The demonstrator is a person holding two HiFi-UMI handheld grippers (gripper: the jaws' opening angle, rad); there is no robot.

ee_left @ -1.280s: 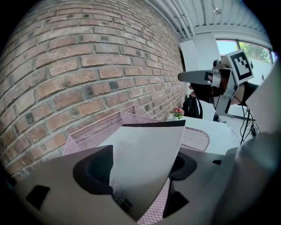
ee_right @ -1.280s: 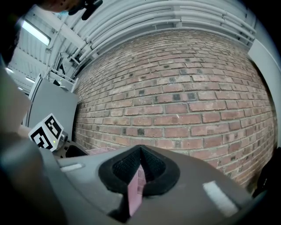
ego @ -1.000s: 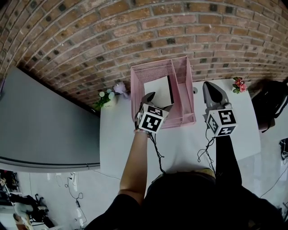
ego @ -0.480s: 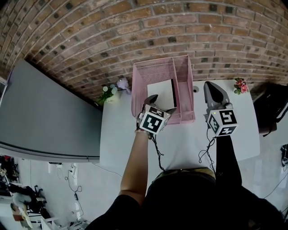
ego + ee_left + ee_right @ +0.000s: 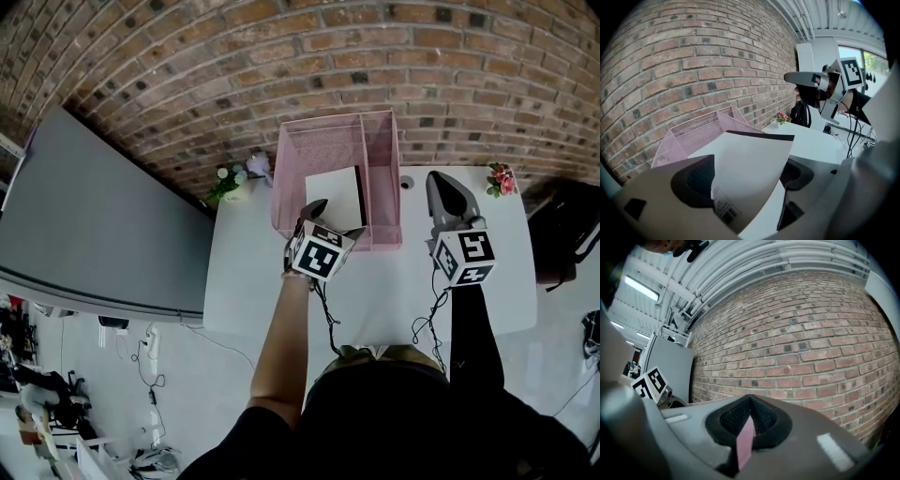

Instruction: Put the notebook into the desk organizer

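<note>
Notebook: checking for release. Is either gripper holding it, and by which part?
Nothing grips it. The left gripper's jaws have just been opening and stand wide apart, with the notebook's near corner between them.

This looks like an industrial-style lab or studio. A bare brick wall (image 5: 422,56) backs a plain white table (image 5: 375,291). Loose cables (image 5: 155,394) lie on the floor, and exposed pipes (image 5: 754,268) and strip lights (image 5: 642,288) line the ceiling.

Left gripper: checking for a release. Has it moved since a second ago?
Yes. The left gripper drew back toward the organizer's front rim. Its jaws have just been opening, the notebook's corner between them.
</note>
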